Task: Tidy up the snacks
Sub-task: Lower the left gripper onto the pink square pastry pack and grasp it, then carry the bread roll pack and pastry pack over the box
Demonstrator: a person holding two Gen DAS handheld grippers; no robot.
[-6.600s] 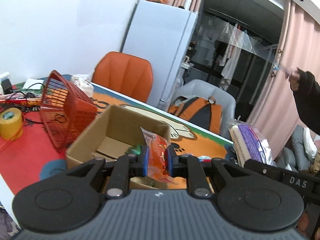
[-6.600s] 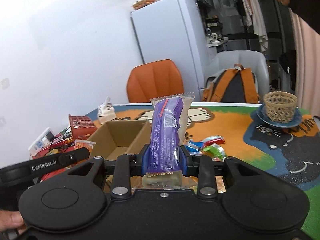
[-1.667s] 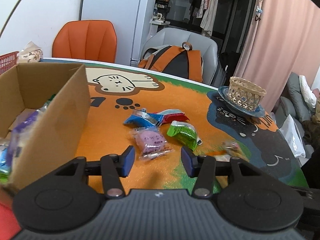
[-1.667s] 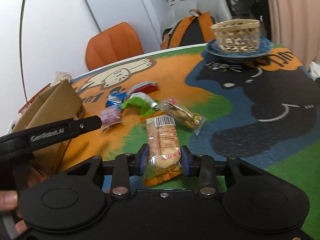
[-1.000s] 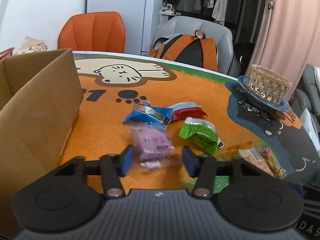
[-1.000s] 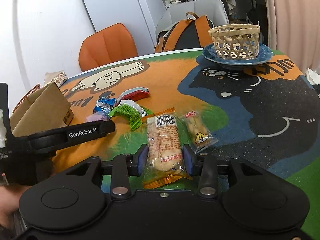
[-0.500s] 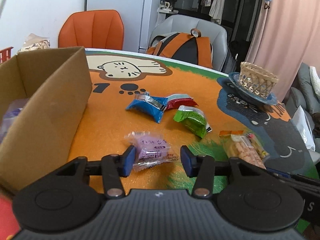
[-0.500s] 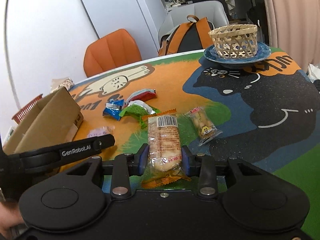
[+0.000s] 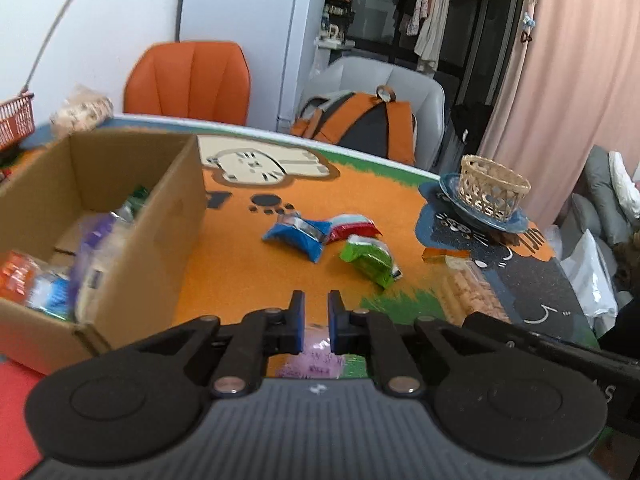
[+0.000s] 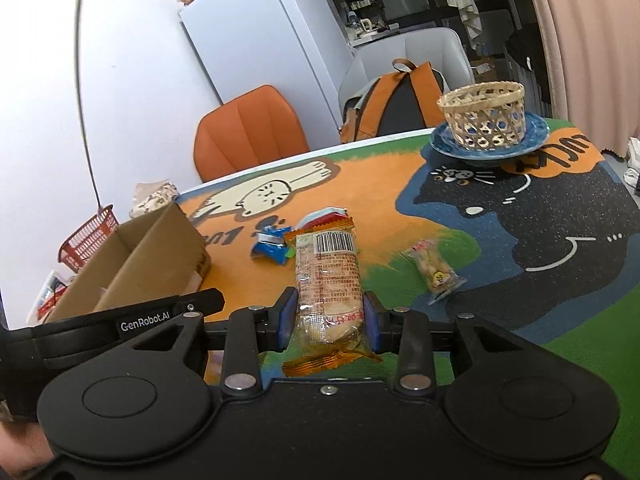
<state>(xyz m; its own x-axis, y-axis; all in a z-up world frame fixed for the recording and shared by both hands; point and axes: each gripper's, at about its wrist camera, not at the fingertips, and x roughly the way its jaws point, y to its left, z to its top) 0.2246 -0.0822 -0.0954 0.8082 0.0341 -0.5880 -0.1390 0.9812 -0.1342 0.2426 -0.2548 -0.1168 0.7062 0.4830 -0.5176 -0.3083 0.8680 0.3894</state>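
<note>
My left gripper (image 9: 316, 322) is shut on a pink snack packet (image 9: 314, 356), held low over the mat beside the cardboard box (image 9: 168, 216), which holds several snacks. My right gripper (image 10: 327, 316) is shut on an orange-edged rice cracker packet (image 10: 326, 276), lifted above the mat. Blue (image 9: 294, 236), red (image 9: 352, 226) and green (image 9: 368, 258) packets lie on the orange mat. A small clear cracker packet (image 10: 434, 274) lies to the right of my right gripper. The box also shows at the left in the right wrist view (image 10: 160, 248).
A wicker basket (image 9: 492, 188) sits on a blue plate (image 10: 488, 146) at the far right of the table. A red basket (image 10: 88, 236) and a tissue pack (image 9: 82, 110) stand behind the box. An orange chair (image 9: 188, 80) and a backpack (image 9: 360, 126) are beyond the table.
My left gripper has closed on the pink packet and lifted it toward the box. My right gripper has lifted the rice cracker packet off the mat.
</note>
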